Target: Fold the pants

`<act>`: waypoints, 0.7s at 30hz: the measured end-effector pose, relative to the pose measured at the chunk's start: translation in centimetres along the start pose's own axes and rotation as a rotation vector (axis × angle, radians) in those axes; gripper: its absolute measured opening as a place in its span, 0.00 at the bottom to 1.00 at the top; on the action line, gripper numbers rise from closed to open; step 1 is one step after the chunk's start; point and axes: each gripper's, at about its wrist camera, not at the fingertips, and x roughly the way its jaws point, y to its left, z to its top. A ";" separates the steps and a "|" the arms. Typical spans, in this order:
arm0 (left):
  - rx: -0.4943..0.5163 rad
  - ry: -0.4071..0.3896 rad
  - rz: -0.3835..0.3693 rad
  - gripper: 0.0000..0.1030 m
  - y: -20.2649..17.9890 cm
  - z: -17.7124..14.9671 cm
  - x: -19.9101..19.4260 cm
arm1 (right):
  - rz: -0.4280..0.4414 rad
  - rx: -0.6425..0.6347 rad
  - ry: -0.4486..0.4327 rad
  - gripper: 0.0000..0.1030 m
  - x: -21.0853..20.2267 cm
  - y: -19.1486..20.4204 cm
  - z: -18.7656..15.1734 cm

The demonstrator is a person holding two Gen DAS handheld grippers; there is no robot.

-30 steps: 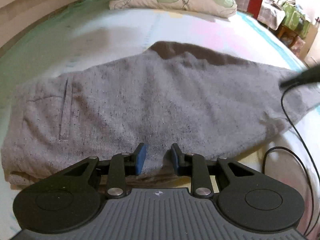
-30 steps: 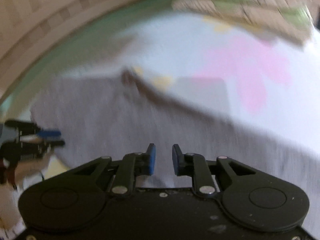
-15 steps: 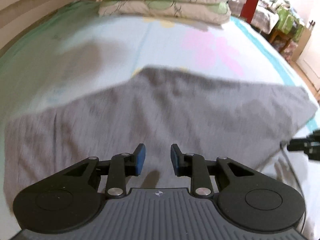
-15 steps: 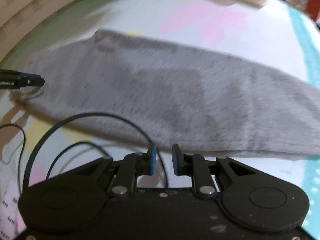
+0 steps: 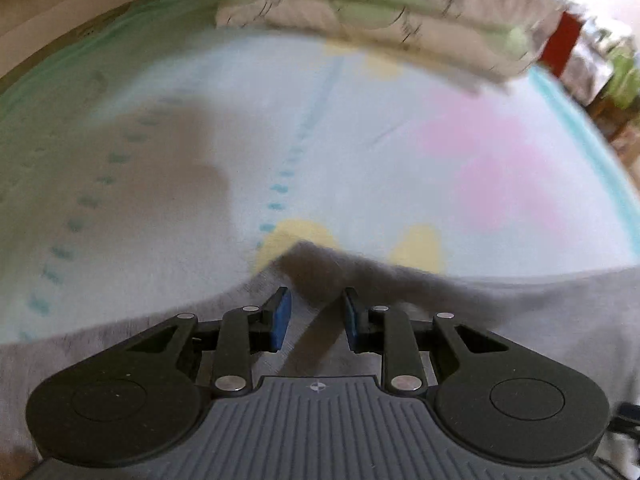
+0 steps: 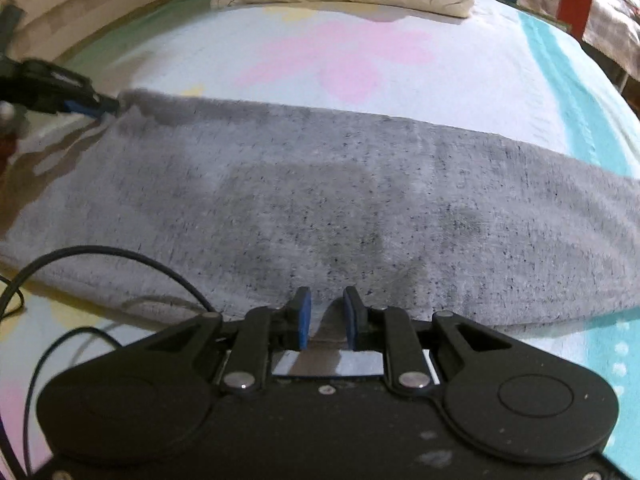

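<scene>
Grey speckled pants (image 6: 320, 208) lie flat across the bed, folded lengthwise, reaching from left to right in the right wrist view. My left gripper (image 5: 316, 314) is open over the pants' far edge, where a darker grey corner (image 5: 320, 268) points up between the jaws. That same gripper shows in the right wrist view (image 6: 96, 108) at the pants' far left corner. My right gripper (image 6: 325, 312) is open and empty, at the near edge of the pants.
The bed sheet (image 6: 360, 52) is pale blue with pink, yellow and teal patches. Two stacked floral pillows (image 5: 380, 12) lie at the head. A wooden bed frame (image 5: 60, 20) runs along the left. Black cables (image 6: 100, 280) loop at the near left.
My left gripper moved forward over the pants to their far edge. My right gripper pulled back to the pants' near edge. Both stayed open.
</scene>
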 end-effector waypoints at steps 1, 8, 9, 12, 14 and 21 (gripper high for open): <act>0.012 -0.010 0.004 0.26 -0.2 0.2 0.6 | 0.003 0.012 -0.003 0.19 -0.1 -0.3 0.0; 0.063 -0.058 0.055 0.26 -2.2 0.7 -0.9 | -0.041 0.252 -0.087 0.38 -2.7 -6.3 -0.3; 0.068 -0.064 0.043 0.26 -2.8 0.6 -1.4 | -0.063 0.284 -0.103 0.40 -3.2 -7.6 -0.5; 0.091 -0.060 -0.044 0.26 -5.3 0.4 -2.9 | -0.147 0.376 -0.140 0.43 -4.6 -11.7 -1.6; 0.135 -0.050 -0.110 0.26 -7.9 0.3 -3.9 | -0.217 0.448 -0.164 0.46 -5.4 -14.6 -2.5; 0.332 0.033 -0.303 0.26 -16.9 -0.4 -4.6 | -0.261 0.670 -0.232 0.56 -6.9 -23.1 -5.1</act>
